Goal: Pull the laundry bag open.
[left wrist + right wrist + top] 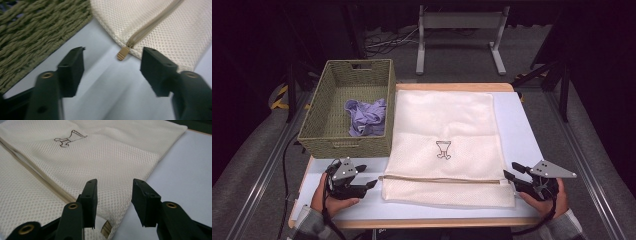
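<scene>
Both grippers are seen with jaws parted and nothing gripped. At the near left corner of the desk, the left gripper (371, 176) is held in a hand (323, 197) just beside the left end of the flat cream mesh laundry bag (444, 125); in the left gripper view its jaws are spread fairly wide, and the ribbed tan zipper pull (123, 53) is seen lying on the desk just ahead of the gap, untouched. At the near right edge, the right gripper (510, 170) is held at the bag's right end; in the right gripper view its jaws are moderately open above the bag's corner, with the mesh lying under the gap but not pinched by the black pads.

The bag is laid flat across the middle of the pale blue desk top (512, 120), reaching almost to the far edge. Its fabric is shown as a fine honeycomb net, soft and slightly rumpled, with a small dark embroidered outline (443, 149) near its centre and a tan zipper (442, 179) run straight across near the front edge. Along the left edge, a rectangular olive-green woven basket (343, 142) of coarse braided cord is set touching the bag's side; crumpled lilac cloth (366, 117) is held inside it, toward its right wall.
</scene>
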